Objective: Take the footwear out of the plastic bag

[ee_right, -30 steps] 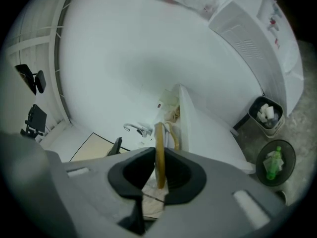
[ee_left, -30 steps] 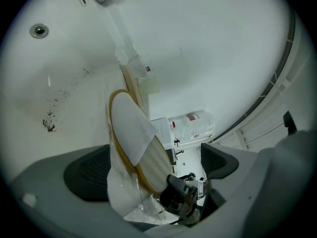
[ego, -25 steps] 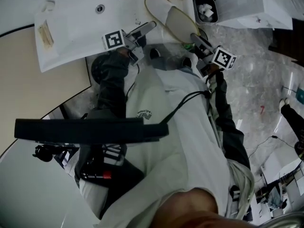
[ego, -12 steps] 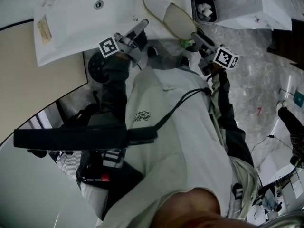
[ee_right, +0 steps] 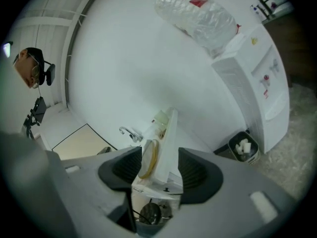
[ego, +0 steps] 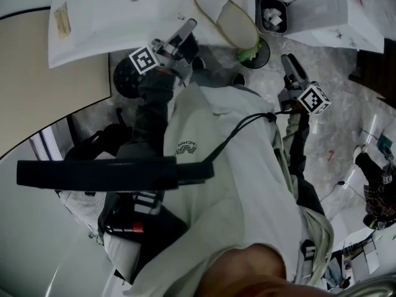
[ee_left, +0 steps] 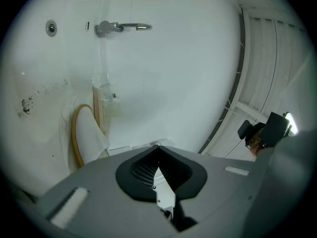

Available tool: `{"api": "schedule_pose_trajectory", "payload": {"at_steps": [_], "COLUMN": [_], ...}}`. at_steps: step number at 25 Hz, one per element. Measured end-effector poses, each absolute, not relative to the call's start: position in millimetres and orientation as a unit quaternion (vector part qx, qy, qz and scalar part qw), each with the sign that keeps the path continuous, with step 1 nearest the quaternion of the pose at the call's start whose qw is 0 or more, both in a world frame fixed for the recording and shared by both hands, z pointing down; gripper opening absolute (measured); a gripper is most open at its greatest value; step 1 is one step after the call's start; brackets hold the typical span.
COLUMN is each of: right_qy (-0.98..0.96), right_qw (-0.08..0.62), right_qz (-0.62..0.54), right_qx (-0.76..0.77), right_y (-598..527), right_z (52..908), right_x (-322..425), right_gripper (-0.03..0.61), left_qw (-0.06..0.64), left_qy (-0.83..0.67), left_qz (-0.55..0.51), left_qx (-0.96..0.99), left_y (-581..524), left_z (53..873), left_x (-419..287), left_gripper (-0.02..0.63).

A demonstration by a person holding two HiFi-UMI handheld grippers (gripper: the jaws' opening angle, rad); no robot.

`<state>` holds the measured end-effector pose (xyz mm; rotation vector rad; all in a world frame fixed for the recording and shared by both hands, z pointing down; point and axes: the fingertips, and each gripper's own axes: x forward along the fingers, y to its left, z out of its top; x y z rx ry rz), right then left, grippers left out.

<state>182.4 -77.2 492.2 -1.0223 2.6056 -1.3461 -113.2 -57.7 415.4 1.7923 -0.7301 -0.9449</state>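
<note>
two white slippers (ego: 228, 14) with tan rims lie overlapped on the white worktop (ego: 99, 23), just ahead and to the right of the left tool (ego: 187, 28). their long axes run diagonally, from far-left to near-right. clear plastic (ee_left: 102, 89) lies just beyond them. the left tool's jaws are pressed together, empty. the right tool (ego: 289, 64), lower right of the slippers, has its jaws spread, empty. one faucet (ee_left: 121, 27), one small bin (ego: 272, 14), one water dispenser (ee_right: 257, 78), mottled stone floor (ego: 334, 67).

The left gripper (ee_left: 158, 148) has its fingers (ee_left: 136, 170) pressed together, while the right gripper (ee_right: 159, 155) holds them apart, empty.
</note>
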Motion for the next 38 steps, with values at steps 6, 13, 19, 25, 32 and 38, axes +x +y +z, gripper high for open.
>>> {"api": "schedule_pose_trajectory", "payload": {"at_steps": [6,13,19,25,32,38], "right_qy": [0.842,0.854,0.882,0.889,0.895,0.898], "right_qw": [0.045,0.093,0.077,0.056,0.008,-0.014], "right_qz": [-0.381,-0.358,-0.363,-0.378,-0.382,-0.384], "right_qx": [-0.38,-0.367,-0.289,-0.254,-0.232,-0.213], "right_y": [-97,-110,-95,-75,-54,-41], "right_z": [457,407,390,384,396,405], "right_x": [206,180,129,101,77,63], "right_gripper": [0.167,0.002,0.002,0.002,0.002,0.002], "left_qw": [0.447,0.433,0.418,0.407,0.405,0.407], "left_qy": [-0.311,-0.324,-0.335,-0.347,-0.344,-0.343], "left_qz": [-0.412,-0.431,-0.443,-0.461,-0.467,-0.471], "left_qx": [0.731,0.722,0.719,0.708,0.707,0.703], "left_y": [-53,-46,-42,-34,-29,-24], "left_z": [402,397,394,394,394,396], "left_x": [-110,-101,-101,-98,-89,-85], "left_gripper": [-0.002,-0.002,-0.002,-0.002,-0.002,-0.002]}}
